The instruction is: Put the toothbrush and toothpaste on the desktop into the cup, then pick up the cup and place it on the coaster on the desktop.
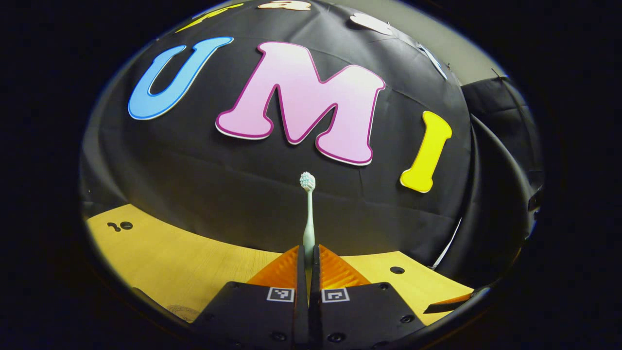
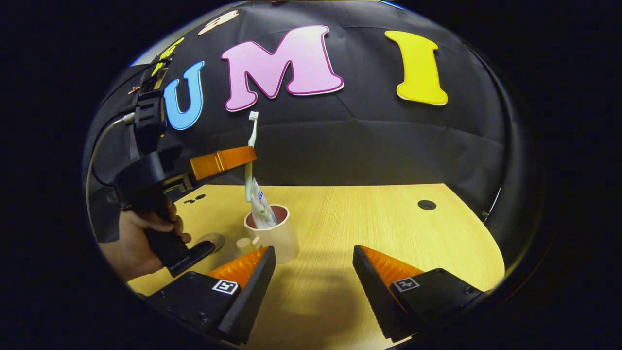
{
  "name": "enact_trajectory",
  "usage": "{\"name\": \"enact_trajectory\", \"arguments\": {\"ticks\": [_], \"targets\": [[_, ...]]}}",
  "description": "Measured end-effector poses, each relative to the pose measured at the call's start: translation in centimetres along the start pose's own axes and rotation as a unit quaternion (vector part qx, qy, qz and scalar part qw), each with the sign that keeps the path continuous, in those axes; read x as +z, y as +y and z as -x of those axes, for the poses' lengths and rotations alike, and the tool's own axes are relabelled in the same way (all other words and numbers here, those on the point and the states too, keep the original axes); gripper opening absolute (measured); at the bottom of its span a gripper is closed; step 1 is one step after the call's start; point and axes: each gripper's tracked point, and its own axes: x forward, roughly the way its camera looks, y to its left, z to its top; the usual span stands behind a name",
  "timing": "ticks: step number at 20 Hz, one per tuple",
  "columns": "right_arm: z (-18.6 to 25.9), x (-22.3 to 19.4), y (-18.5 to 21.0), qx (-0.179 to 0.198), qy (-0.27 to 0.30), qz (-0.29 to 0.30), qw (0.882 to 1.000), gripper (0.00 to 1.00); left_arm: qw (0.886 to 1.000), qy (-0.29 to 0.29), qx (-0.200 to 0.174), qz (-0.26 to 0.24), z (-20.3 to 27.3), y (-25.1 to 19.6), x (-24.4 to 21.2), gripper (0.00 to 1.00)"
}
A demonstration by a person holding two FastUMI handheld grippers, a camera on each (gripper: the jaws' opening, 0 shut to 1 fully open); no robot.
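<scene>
Left gripper (image 1: 308,265) pinches the toothbrush (image 1: 308,214) upright at lower centre.
Right gripper (image 2: 313,272) is spread; its view adds the cup (image 2: 274,233) holding toothpaste (image 2: 261,206), bare desktop (image 2: 388,218) at right.

Both views face wall, sharing toothbrush (image 1: 308,209)

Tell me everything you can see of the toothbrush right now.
The toothbrush is slim, pale and plastic-looking, with a small bristled head at the top. It stands nearly upright, clamped near its lower handle by the left hand-held gripper, and hangs above the cup, its bottom end at the toothpaste already inside.
</scene>
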Motion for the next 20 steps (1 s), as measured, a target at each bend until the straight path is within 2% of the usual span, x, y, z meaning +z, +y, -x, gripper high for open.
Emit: {"name": "enact_trajectory", "arguments": {"ticks": [2, 3, 4, 6, 11, 12, 16, 17, 18, 20], "targets": [[0.2, -0.7, 0.0, -0.002, 0.007, -0.002, 1.0, 0.98, 1.0, -0.006, -0.009, -0.014, -0.1, -0.4, -1.1, 0.06], [0.1, -0.9, 0.0, -0.002, 0.009, -0.002, 1.0, 0.98, 1.0, -0.009, -0.01, -0.026, 0.0, -0.5, -1.7, 0.11], [0.1, -1.3, 0.0, -0.004, 0.011, -0.002, 1.0, 0.98, 0.999, -0.012, -0.01, -0.038, 0.1, -0.5, -2.2, 0.07], [0.3, -1.8, 0.1, -0.005, 0.014, -0.003, 1.0, 0.98, 0.998, -0.028, -0.005, -0.058, 0.8, -0.5, -2.8, 0.08], [-0.3, -2.7, 0.6, -0.005, 0.01, 0.006, 1.0, 0.98, 0.997, -0.038, -0.012, -0.06, 2.2, -0.6, -5.5, 0.14], [-0.4, -2.7, 0.7, -0.004, 0.008, 0.012, 1.0, 0.98, 0.998, -0.038, -0.01, -0.059, 2.6, -0.4, -5.8, 0.18], [-0.8, -1.5, 0.3, -0.009, -0.007, 0.021, 1.0, 0.98, 0.998, -0.038, 0.001, -0.054, 5.4, 0.4, -5.5, 0.45], [-0.9, -1.2, 0.3, -0.009, -0.006, 0.016, 1.0, 0.98, 0.998, -0.039, 0.004, -0.046, 6.3, 0.6, -5.1, 0.65], [-1.0, -0.9, 0.2, -0.011, -0.002, 0.01, 1.0, 0.98, 0.998, -0.038, 0.007, -0.04, 7.6, 0.9, -4.7, 0.57], [-1.2, -0.1, 0.5, -0.008, 0.006, 0.002, 1.0, 0.98, 0.999, -0.029, 0.01, -0.039, 9.9, 1.3, -4.1, 0.69]]}}
